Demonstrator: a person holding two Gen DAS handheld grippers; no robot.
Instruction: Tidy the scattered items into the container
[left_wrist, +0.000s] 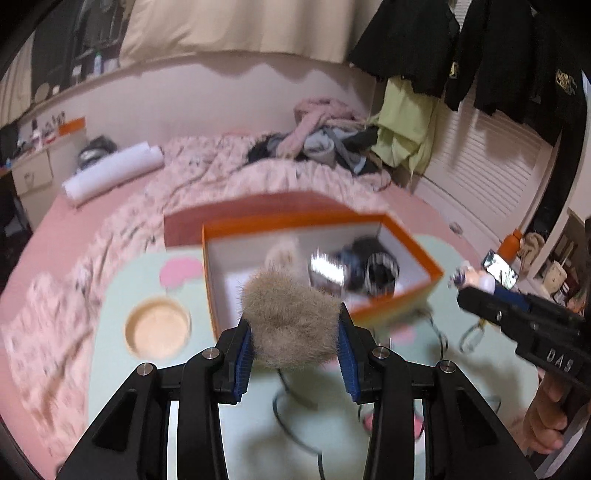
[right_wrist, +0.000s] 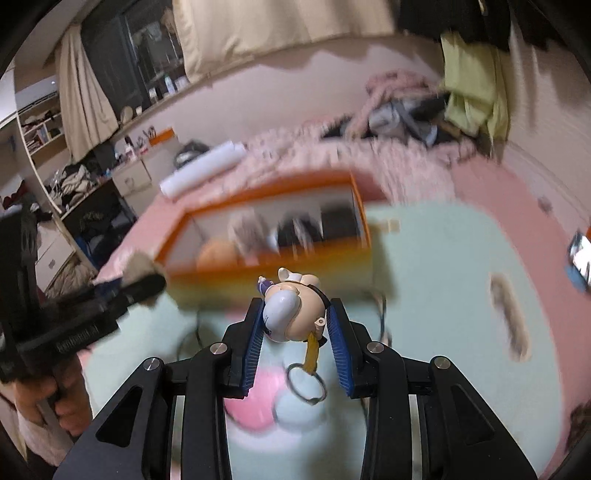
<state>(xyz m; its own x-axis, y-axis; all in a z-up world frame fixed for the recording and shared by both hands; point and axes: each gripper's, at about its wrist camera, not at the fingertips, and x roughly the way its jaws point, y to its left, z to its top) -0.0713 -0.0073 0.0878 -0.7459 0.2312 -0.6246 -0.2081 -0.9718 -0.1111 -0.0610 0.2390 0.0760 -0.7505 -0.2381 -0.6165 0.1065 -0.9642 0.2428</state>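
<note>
Both grippers loaded: left gripper (left_wrist: 295, 332) clamps a grey fur pompom (left_wrist: 291, 325), right gripper (right_wrist: 295, 325) clamps a figurine keychain (right_wrist: 291, 314). Orange box (left_wrist: 406, 295) lies straight ahead and below both; left looks nearer its rim.

Box (left_wrist: 399, 299) on mat (left_wrist: 118, 288), bowl (left_wrist: 158, 328) left of box.

The orange box (left_wrist: 321, 254) stands open-topped on the mint mat (left_wrist: 122, 288); its near rim bars a level approach. Inside, the left part near the wall is bare, while dark items (left_wrist: 369, 269) crowd the right. A round dish (left_wrist: 158, 329) occupies the mat's left edge.
</note>
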